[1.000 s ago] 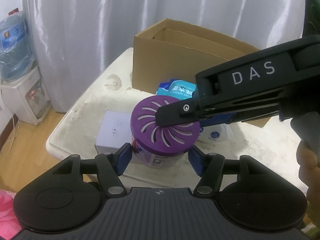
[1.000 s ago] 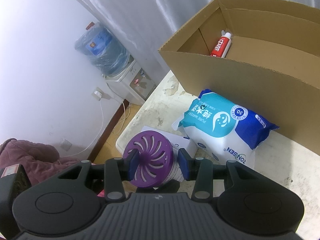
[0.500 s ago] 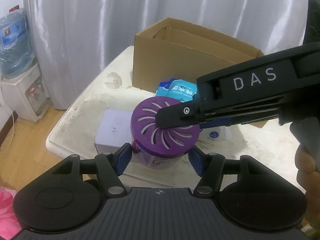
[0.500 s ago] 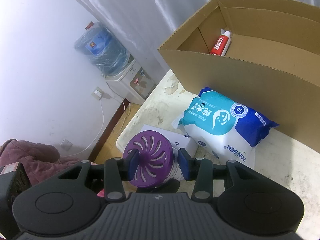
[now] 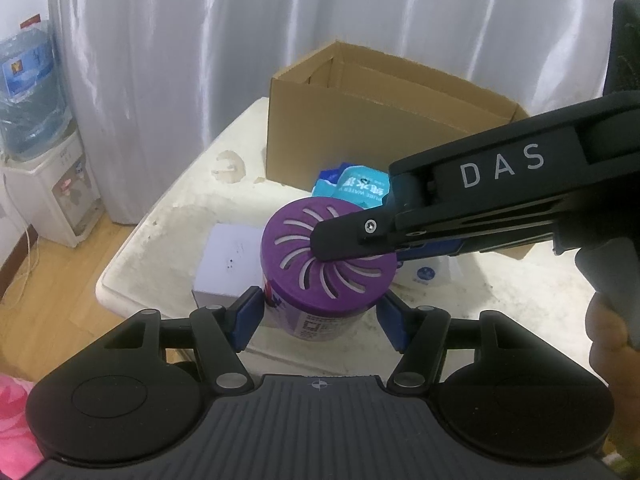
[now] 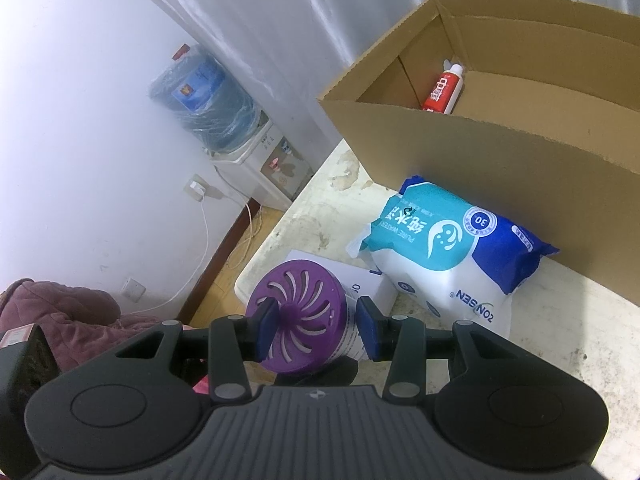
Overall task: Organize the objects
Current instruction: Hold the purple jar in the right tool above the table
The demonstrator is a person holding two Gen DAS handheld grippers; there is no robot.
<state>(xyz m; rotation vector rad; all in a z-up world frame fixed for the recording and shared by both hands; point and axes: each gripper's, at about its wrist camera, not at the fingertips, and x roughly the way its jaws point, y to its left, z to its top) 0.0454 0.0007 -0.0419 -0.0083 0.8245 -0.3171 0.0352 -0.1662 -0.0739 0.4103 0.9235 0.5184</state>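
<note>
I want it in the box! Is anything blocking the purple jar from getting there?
The blue-and-white wipes pack lies on the table between the purple slotted-lid jar and the brown cardboard box. Lifted over the pack, probably nothing blocks it; the box is open-topped.

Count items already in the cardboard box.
1 visible: a red toothpaste tube leaning in the back corner of the cardboard box. The near wall hides the box floor, so more may be inside.

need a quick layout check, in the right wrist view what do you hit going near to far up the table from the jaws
purple air freshener can → white box → blue wet wipes pack → open cardboard box → red toothpaste tube inside it
</note>
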